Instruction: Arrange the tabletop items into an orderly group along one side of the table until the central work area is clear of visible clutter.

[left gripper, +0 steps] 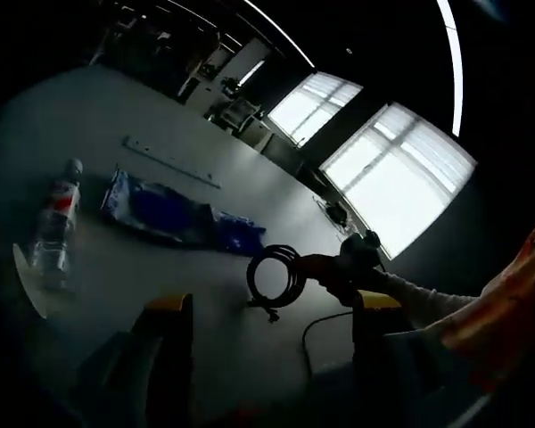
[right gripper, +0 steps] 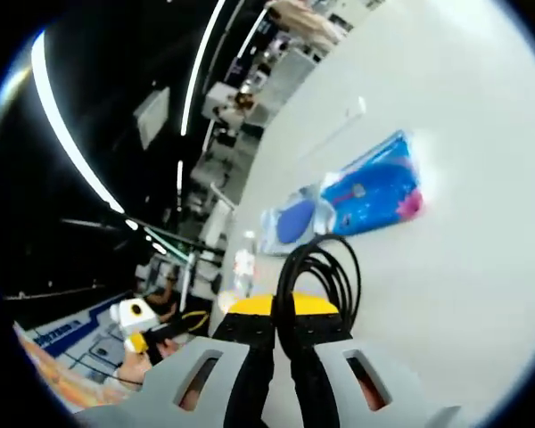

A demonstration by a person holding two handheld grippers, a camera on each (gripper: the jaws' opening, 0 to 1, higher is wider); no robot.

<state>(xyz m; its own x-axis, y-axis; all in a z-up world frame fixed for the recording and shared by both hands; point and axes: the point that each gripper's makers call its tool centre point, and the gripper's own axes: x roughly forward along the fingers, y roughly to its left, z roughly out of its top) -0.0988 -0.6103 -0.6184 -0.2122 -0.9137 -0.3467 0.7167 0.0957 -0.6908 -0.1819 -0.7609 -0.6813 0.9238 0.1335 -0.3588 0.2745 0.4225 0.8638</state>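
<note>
A black coiled cable (right gripper: 319, 267) hangs above the white table (right gripper: 481, 294), and my right gripper (right gripper: 281, 332) is shut on its strands. In the left gripper view the same cable (left gripper: 276, 276) is held up by the right gripper (left gripper: 339, 267), which comes in from the right. My left gripper (left gripper: 272, 308) stands open with its yellow-tipped jaws wide apart, short of the cable. A clear plastic bottle (left gripper: 58, 227) with a red and white label lies on the table at the left. Two blue packages (left gripper: 160, 214) lie side by side beyond the cable.
A thin pale strip (left gripper: 169, 160) lies farther back on the table (left gripper: 116, 116). The blue packages (right gripper: 374, 192) and the bottle (right gripper: 243, 263) lie ahead of the right gripper. Desks and chairs (left gripper: 236, 111) stand beyond the far edge, by bright windows (left gripper: 401, 174). A person's sleeve (left gripper: 517, 294) shows at the right.
</note>
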